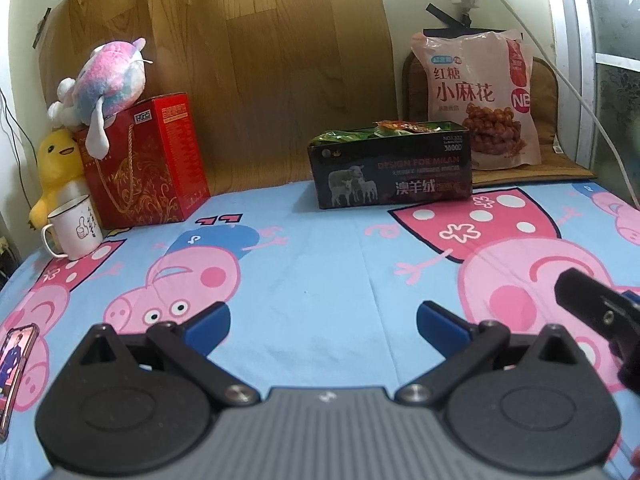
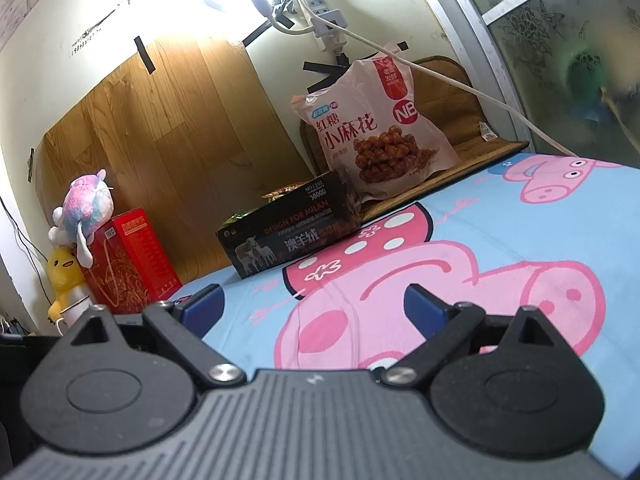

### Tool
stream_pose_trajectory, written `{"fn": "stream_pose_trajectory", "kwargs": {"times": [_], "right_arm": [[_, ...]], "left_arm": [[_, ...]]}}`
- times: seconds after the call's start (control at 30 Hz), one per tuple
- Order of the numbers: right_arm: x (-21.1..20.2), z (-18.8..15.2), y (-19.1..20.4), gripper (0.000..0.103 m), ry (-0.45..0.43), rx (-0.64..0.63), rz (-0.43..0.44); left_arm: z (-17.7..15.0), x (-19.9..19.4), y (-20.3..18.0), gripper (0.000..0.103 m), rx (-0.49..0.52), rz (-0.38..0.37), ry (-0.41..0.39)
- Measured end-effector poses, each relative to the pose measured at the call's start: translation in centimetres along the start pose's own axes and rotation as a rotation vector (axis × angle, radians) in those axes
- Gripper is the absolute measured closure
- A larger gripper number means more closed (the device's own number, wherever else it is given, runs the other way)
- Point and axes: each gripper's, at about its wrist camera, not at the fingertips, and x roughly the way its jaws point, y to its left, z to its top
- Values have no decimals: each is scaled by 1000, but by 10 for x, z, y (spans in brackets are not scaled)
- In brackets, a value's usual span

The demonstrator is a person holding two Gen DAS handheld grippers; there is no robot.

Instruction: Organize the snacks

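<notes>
in the left wrist view the left gripper [image 1: 323, 324] hangs low over the cartoon sheet [image 1: 320, 264], jaws spread wide and holding nothing; the dark box [image 1: 390, 168] of small snack packets sits straight ahead, well apart, long side facing, with the big snack bag [image 1: 478, 100] upright just behind it to the right. in the right wrist view the right gripper [image 2: 312, 304], equally wide and empty, has the box [image 2: 288, 232] ahead and slightly left (neither arm looks clearly nearer).

A bed under a blue cartoon-pig sheet [image 1: 320, 264] fills the foreground. At 12 o'clock a wood-grain panel [image 1: 256, 60] is taped to the cream wall [image 2: 80, 12]. At 1 o'clock hangs a power strip [image 2: 320, 8]; at 3 o'clock, a frosted patterned window [image 2: 560, 20]. Glare whitens the wall top.
</notes>
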Motion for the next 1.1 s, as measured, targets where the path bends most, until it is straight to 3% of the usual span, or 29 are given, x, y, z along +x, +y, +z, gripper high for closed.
{"fn": "stream_pose_trajectory", "kwargs": {"times": [0.57, 1.1], "right_arm": [[-3, 2, 7, 5, -11, -18, 22], [-2, 2, 11, 5, -5, -27, 23]], "left_arm": [[7, -13, 4, 0, 14, 7, -42], [7, -12, 4, 0, 44, 27, -26]]}}
